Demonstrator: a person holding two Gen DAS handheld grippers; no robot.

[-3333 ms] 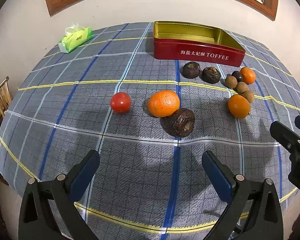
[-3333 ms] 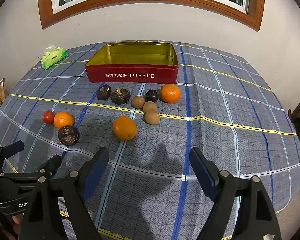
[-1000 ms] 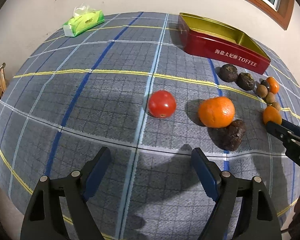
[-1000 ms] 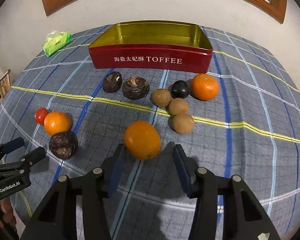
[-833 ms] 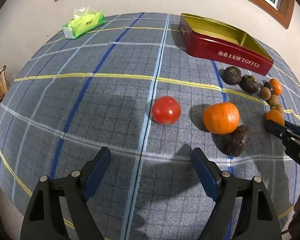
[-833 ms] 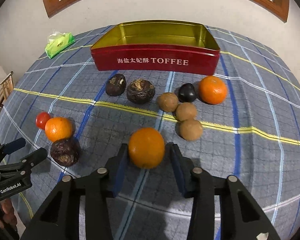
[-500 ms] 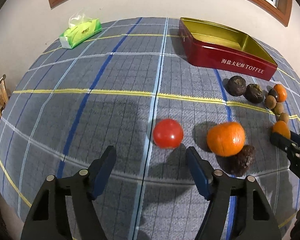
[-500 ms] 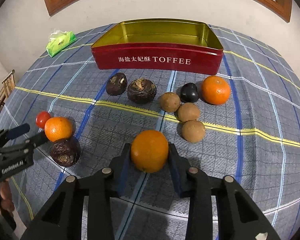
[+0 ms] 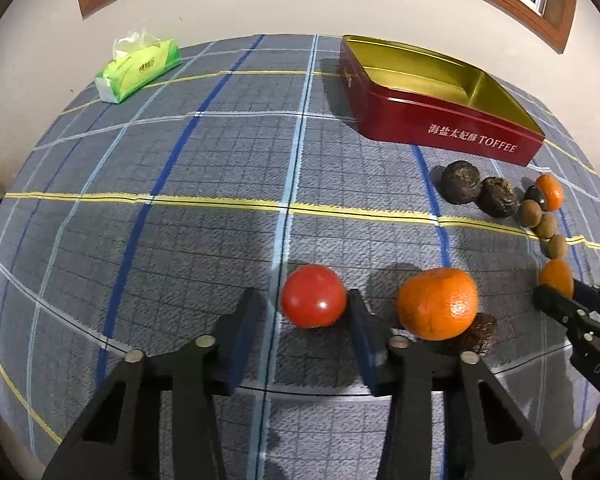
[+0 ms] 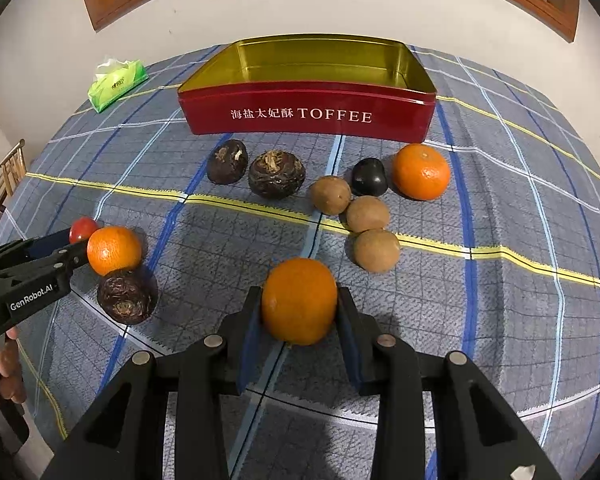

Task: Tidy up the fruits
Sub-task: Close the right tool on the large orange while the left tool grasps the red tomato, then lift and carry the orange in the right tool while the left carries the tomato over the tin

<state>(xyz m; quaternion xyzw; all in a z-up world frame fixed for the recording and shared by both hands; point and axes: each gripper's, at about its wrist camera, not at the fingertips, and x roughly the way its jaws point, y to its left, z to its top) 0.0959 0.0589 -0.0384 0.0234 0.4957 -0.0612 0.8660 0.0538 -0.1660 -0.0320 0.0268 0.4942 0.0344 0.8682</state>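
Left wrist: having just been closing around the tomato [image 9: 313, 296], left gripper [image 9: 300, 322] bracketing it, right pad touching, left pad just apart; tin [image 9: 440, 120] waiting at 1 o'clock.

Right wrist: right gripper [image 10: 299, 322] clamping the orange [image 10: 299, 300] for lifting, revealing the whole tin interior, empty.

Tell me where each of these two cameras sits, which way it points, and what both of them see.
Left wrist: rides the left gripper, angled down at the tomato between its jaws, which have just been closing; right pad touches, left shows a gap.
Right wrist: rides the right gripper, angled down at the orange it grips; a hand shows lower left.
Shared: toffee tin, tissue pack, tablecloth.
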